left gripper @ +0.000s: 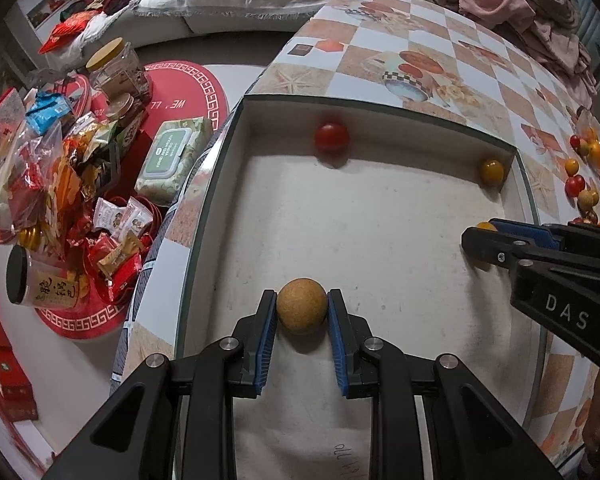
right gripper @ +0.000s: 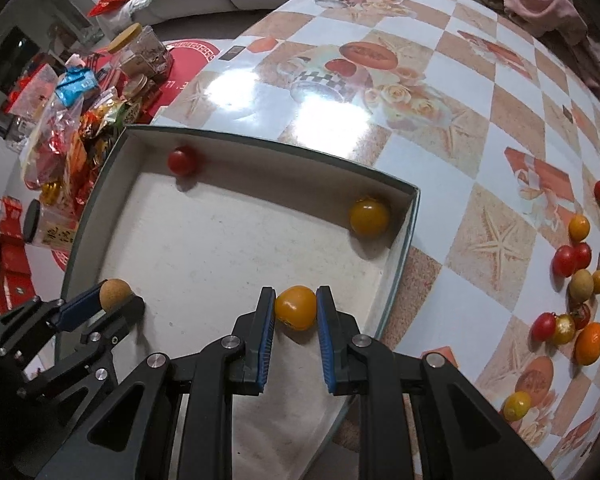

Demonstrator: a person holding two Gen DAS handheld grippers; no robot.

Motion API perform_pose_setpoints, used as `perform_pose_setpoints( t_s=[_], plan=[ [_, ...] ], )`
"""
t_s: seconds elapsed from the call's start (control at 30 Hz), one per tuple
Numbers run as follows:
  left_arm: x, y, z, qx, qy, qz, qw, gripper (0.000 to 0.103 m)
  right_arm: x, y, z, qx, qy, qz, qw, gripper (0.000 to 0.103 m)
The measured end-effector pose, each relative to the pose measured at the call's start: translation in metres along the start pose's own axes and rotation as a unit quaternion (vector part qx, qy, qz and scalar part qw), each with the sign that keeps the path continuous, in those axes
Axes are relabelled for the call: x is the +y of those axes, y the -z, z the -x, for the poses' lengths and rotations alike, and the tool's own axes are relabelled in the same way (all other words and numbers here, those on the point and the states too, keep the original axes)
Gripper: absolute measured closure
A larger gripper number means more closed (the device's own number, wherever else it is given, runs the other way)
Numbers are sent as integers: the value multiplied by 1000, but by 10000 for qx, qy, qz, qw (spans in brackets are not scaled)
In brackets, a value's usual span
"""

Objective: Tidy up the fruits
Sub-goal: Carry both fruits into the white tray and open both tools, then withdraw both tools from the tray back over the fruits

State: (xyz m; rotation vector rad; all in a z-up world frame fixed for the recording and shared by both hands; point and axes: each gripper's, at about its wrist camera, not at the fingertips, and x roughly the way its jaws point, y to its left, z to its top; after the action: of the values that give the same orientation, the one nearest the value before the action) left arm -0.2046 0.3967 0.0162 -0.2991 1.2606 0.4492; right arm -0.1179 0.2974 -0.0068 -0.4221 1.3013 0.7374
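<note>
My left gripper [left gripper: 302, 312] is shut on a tan longan [left gripper: 302, 311] just above the floor of a shallow white box [left gripper: 364, 224]; it also shows in the right wrist view [right gripper: 116, 292]. My right gripper [right gripper: 296, 308] is shut on a yellow cherry tomato [right gripper: 296, 307] low inside the same box [right gripper: 204, 248], near its right wall. A red tomato [right gripper: 182, 161] lies at the box's far wall and a yellow tomato [right gripper: 369, 217] in its far right corner. Both show in the left wrist view, red [left gripper: 331, 138] and yellow [left gripper: 492, 171].
Several loose tomatoes, longans and small oranges [right gripper: 572, 276] lie on the checkered tablecloth [right gripper: 420, 92] to the right of the box. Left of the table, a low red table holds snack bags and jars [left gripper: 60, 168] and a wipes pack [left gripper: 172, 156]. Pink clothing [left gripper: 512, 4] lies at the far edge.
</note>
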Motion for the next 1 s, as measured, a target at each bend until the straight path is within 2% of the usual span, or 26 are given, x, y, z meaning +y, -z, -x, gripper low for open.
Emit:
perform_pose_setpoints(
  t_s=[0.17,0.2,0.23,0.27,0.3,0.43,0.5,0.57,0.7,0.8,1.0],
  plan=[
    [-2,1,1,15,6,-111,9999,75,-1,-2,-1,7,-74,-17,10000,79],
    [-3,2,1,13,-13,-130,9999,68,-1,-2,-1,14,-95,-23,10000,78],
    [-4,2,2,7,-63,-150,9999,57,-1,-2,-1,19,-115,-25,9999,77],
    [-4,3,4,-61,-117,-169,9998,31,-1,-2,-1,26,-132,-31,9999,76],
    [-5,4,7,-157,-131,-165,9997,28,-1,-2,-1,27,-141,-35,9999,75],
    [-9,5,9,-178,-79,-290,9994,28,0,-1,-1,13,-159,-1,9999,68],
    [-11,6,8,-157,-66,-299,9994,28,4,0,-1,4,-158,69,9999,61],
    [-11,7,9,-149,-70,-288,9995,28,7,-1,-1,9,-226,97,9997,46],
    [-13,8,9,-122,-117,-322,9993,28,10,-1,6,-85,-352,60,9993,35],
    [-16,9,12,-98,-125,-334,9993,28,6,-1,16,-197,-499,-31,9986,22],
    [-33,7,22,-144,-69,-486,9987,28,-10,4,41,-440,-521,-311,9972,22]
  ],
)
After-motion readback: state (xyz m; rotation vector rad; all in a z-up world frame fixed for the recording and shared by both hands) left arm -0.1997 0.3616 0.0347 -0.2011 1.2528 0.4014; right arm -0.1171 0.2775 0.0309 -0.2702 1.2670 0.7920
